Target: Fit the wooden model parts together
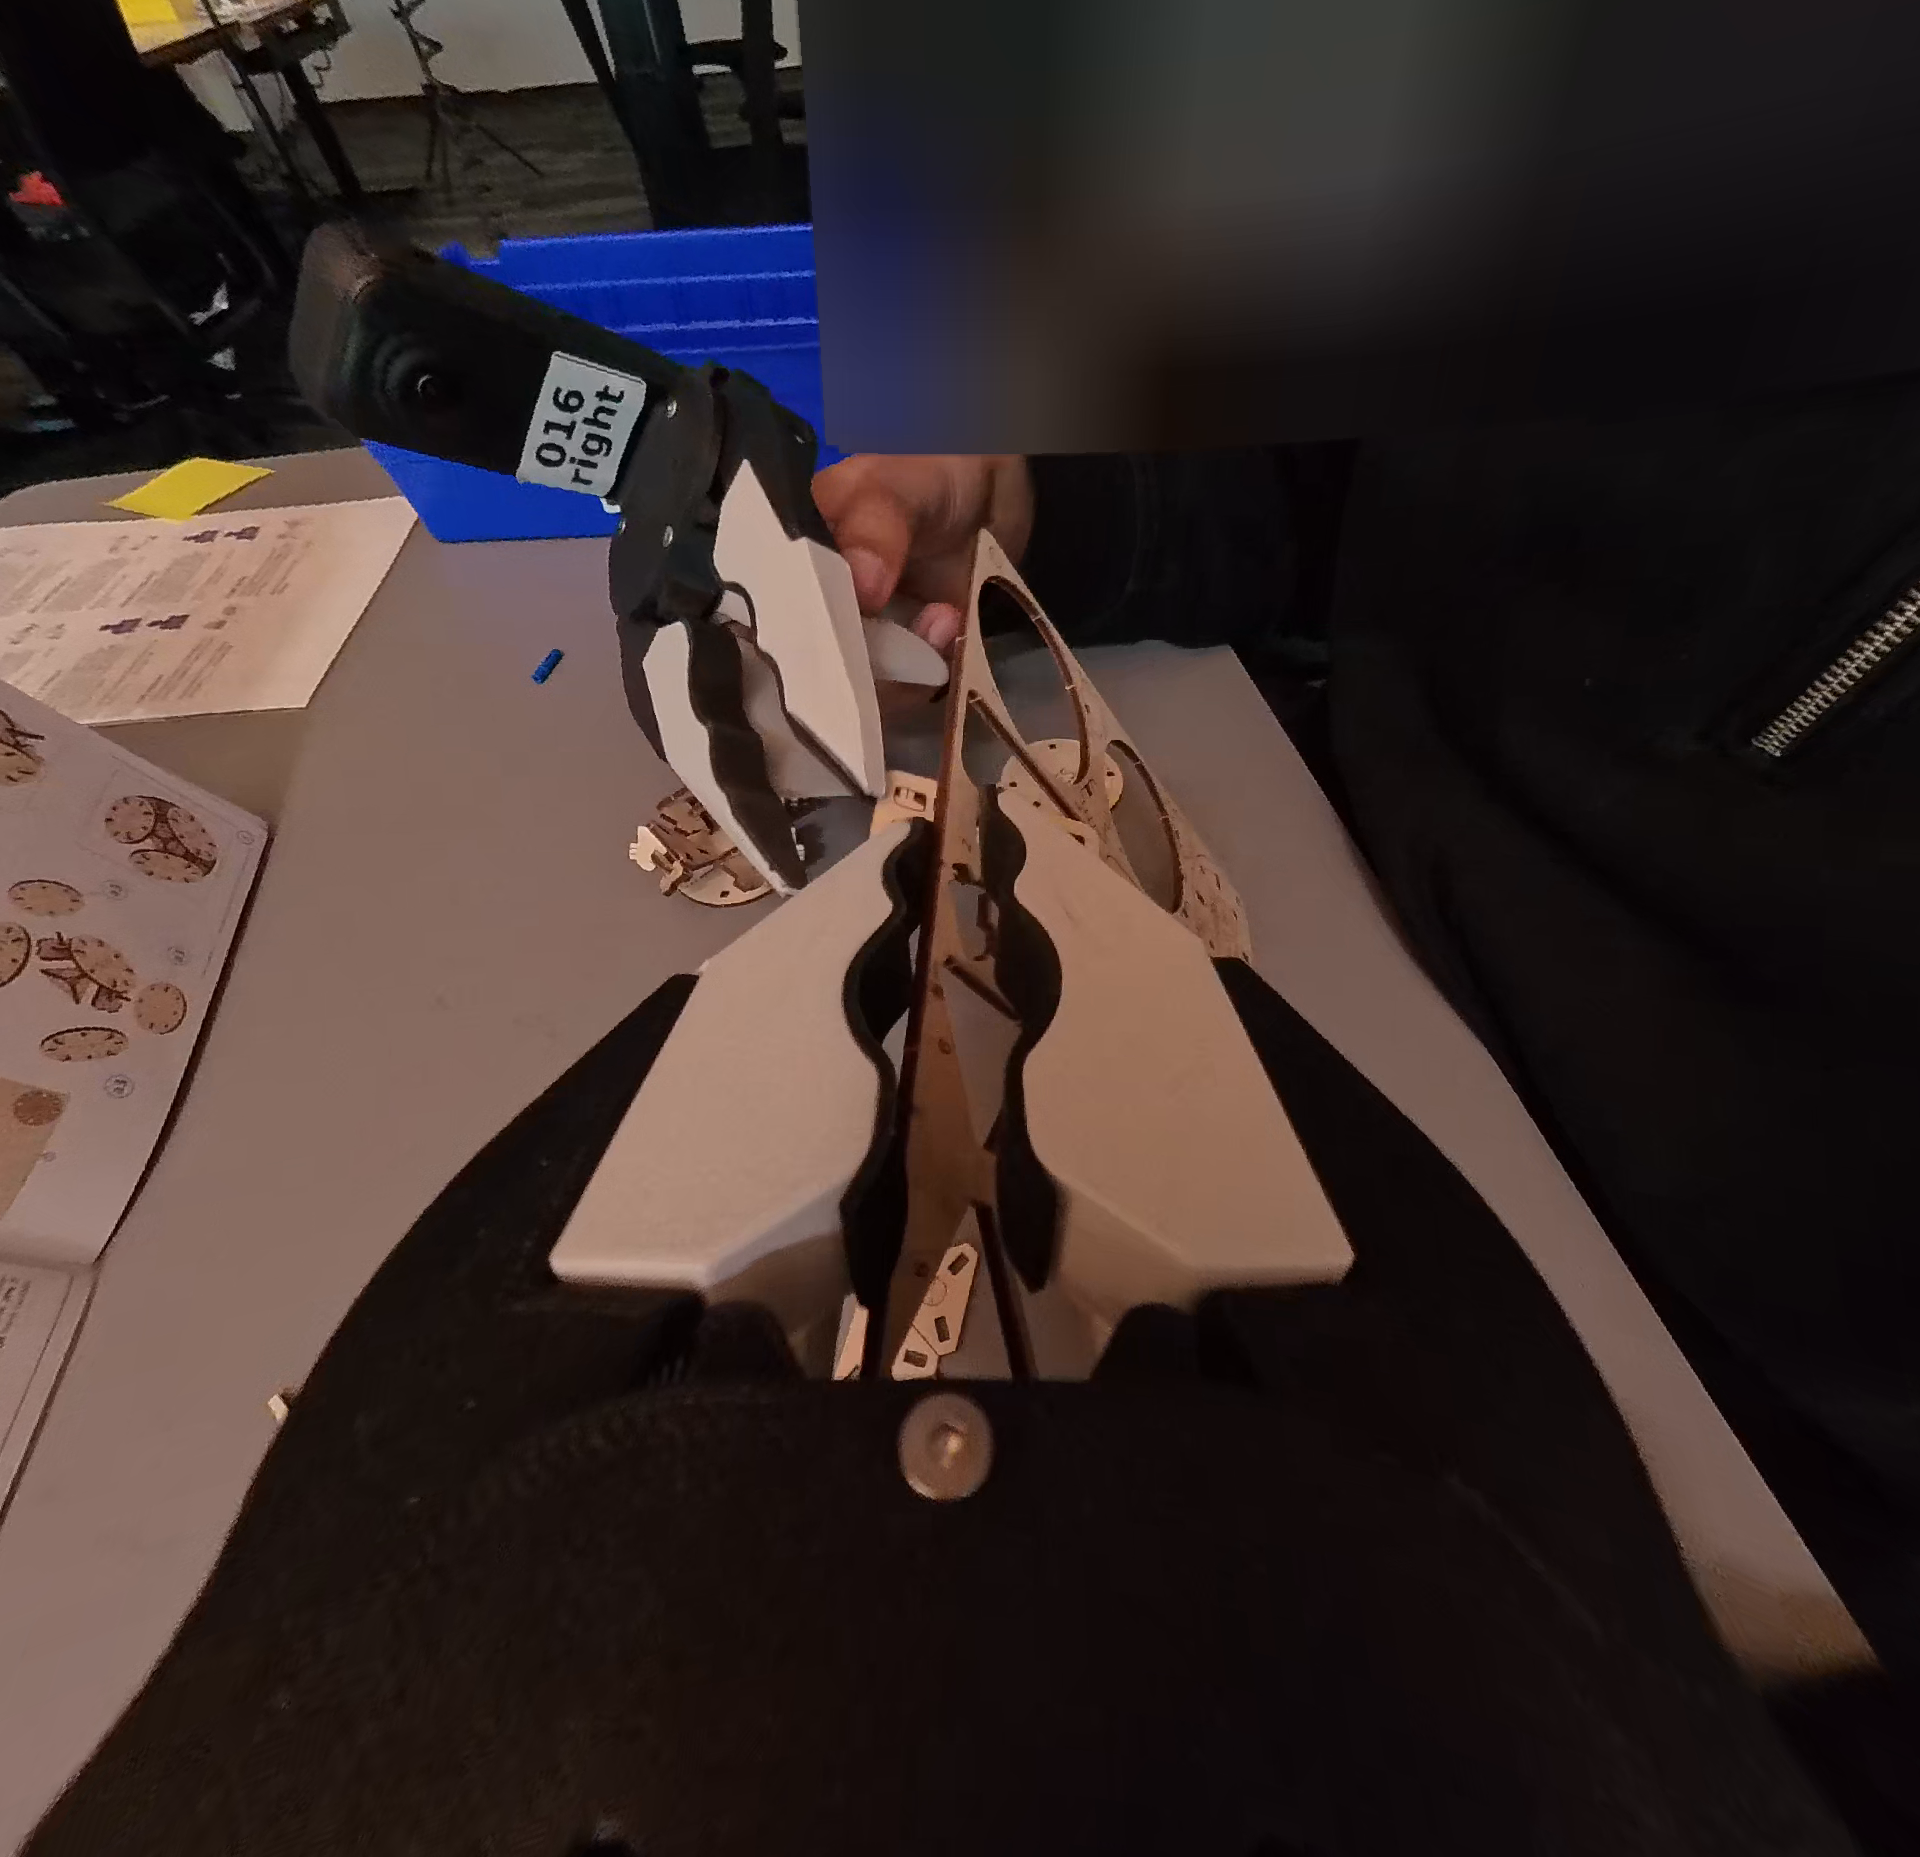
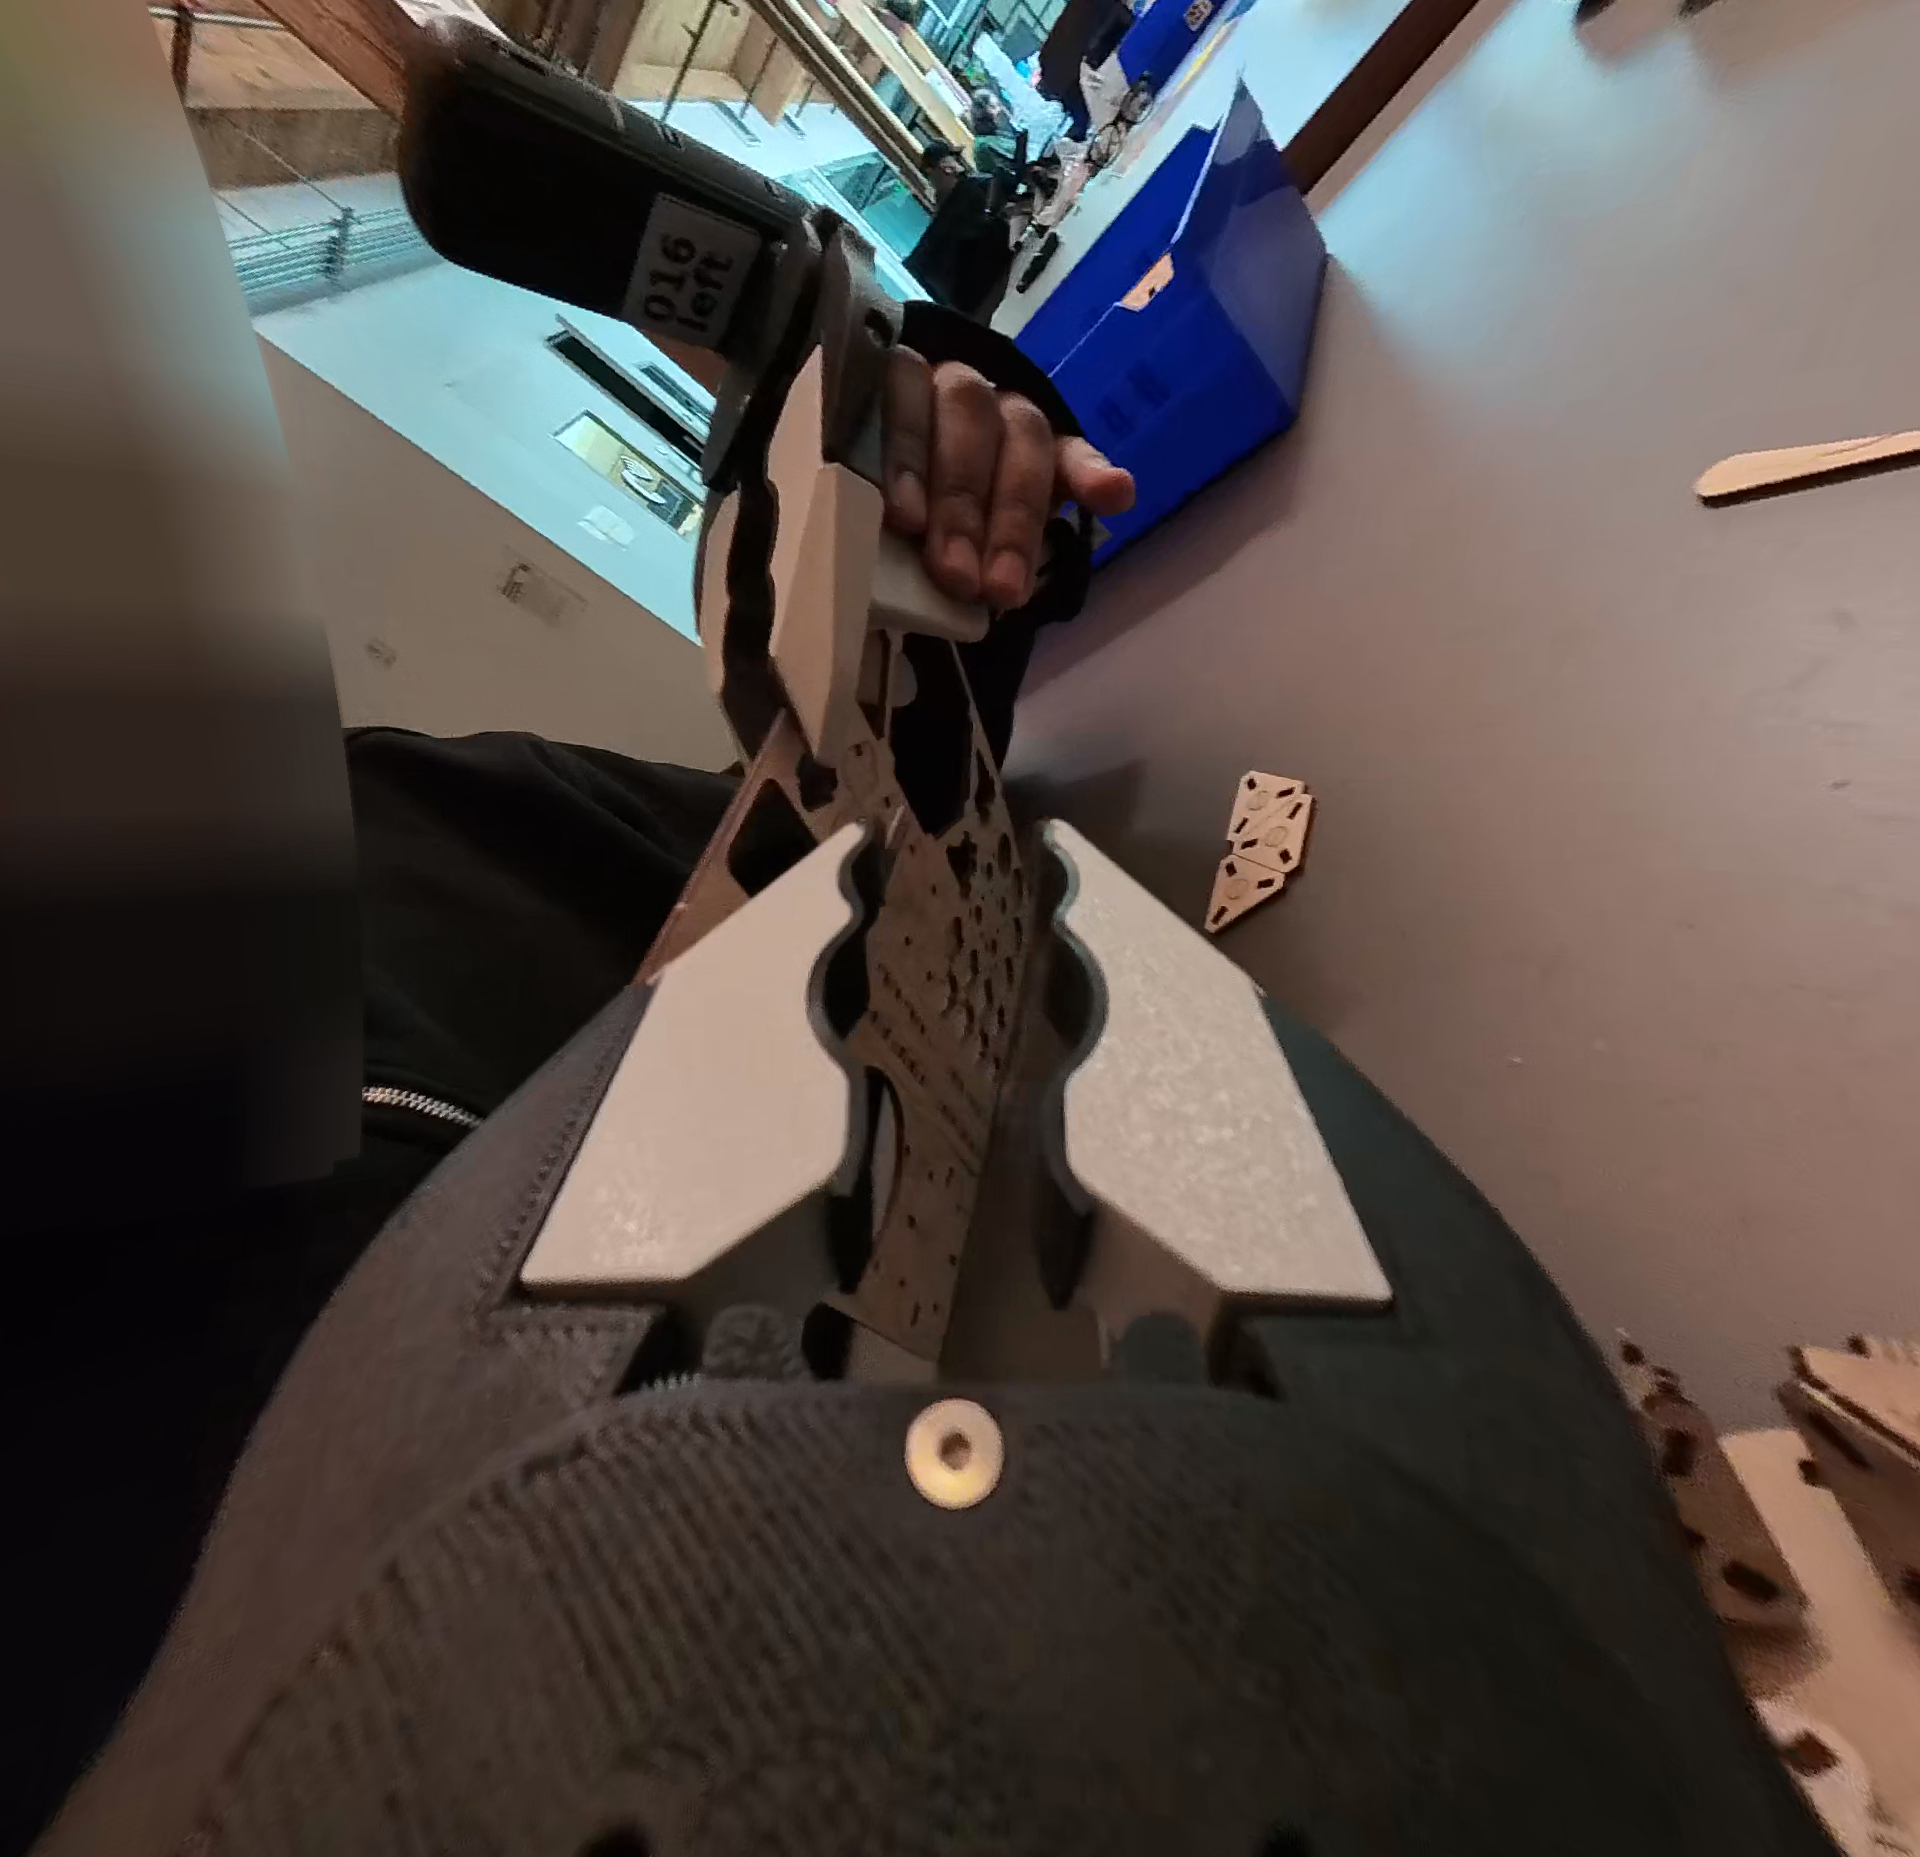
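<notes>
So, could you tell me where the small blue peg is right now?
In the left wrist view, the blue peg lies on the grey table, left of the right gripper and just right of the printed instruction sheet.

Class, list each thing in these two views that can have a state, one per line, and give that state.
Left gripper: closed on the wooden sheet, held on edge above the table.
Wooden sheet: upright, with large round holes already punched out.
Right gripper: fingers on either side of the sheet's end, not clamped.
Blue bin: open.
Booklet: lying open.
Small wooden assembly: resting on the table.
</notes>
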`<control>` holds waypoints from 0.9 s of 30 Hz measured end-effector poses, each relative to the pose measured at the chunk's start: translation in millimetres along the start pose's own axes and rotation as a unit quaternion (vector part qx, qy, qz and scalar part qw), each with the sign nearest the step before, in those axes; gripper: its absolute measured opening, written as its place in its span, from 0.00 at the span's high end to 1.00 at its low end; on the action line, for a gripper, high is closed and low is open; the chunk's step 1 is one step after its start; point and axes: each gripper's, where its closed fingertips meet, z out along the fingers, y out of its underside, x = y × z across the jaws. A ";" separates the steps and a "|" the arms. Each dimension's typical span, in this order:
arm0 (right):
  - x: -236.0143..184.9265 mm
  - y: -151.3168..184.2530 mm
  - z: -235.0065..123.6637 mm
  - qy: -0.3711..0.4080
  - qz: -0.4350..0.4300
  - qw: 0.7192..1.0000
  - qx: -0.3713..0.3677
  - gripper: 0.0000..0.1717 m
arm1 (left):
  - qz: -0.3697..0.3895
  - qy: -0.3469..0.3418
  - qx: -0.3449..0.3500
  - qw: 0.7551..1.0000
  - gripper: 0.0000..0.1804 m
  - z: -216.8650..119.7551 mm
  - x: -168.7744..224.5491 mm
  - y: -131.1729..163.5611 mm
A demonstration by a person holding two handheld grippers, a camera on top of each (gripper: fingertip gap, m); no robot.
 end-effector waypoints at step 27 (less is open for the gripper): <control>-1.4 -38.4 -28.4 0.000 -0.020 0.993 0.118 1.00 | -0.147 0.019 -0.018 0.989 0.98 -36.6 -12.3 19.6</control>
